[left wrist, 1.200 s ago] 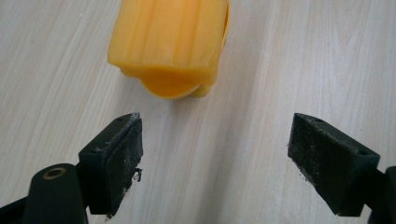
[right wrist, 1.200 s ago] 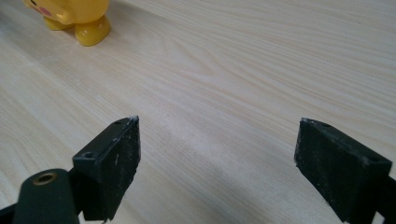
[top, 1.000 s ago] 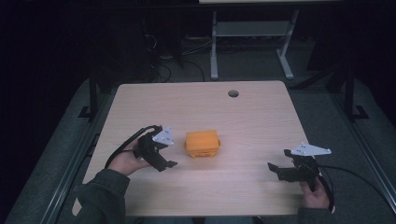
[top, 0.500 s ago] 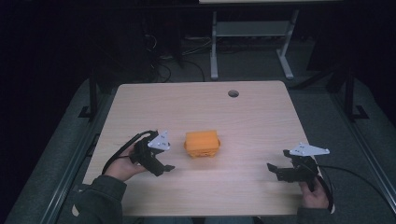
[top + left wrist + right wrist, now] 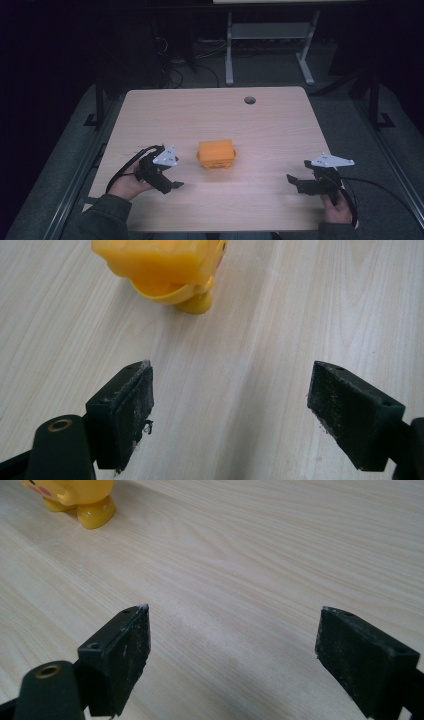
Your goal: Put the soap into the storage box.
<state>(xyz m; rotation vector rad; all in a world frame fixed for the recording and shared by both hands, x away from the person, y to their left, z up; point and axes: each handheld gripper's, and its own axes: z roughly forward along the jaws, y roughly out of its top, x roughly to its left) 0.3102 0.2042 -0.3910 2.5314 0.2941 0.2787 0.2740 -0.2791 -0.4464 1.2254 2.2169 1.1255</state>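
Pale wooden table [image 5: 280, 125], dark room behind; yellow toy [image 5: 216, 153] sits near its middle, untouched.
Left gripper [image 5: 172, 186] just beside it, jaws spread; right gripper [image 5: 292, 182] well apart, jaws spread; grasp not yet begun.

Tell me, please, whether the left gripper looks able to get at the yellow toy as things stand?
Probably yes. The left gripper sits beside the yellow toy with its jaws open, and in the left gripper view only bare table lies between the pads and the toy.
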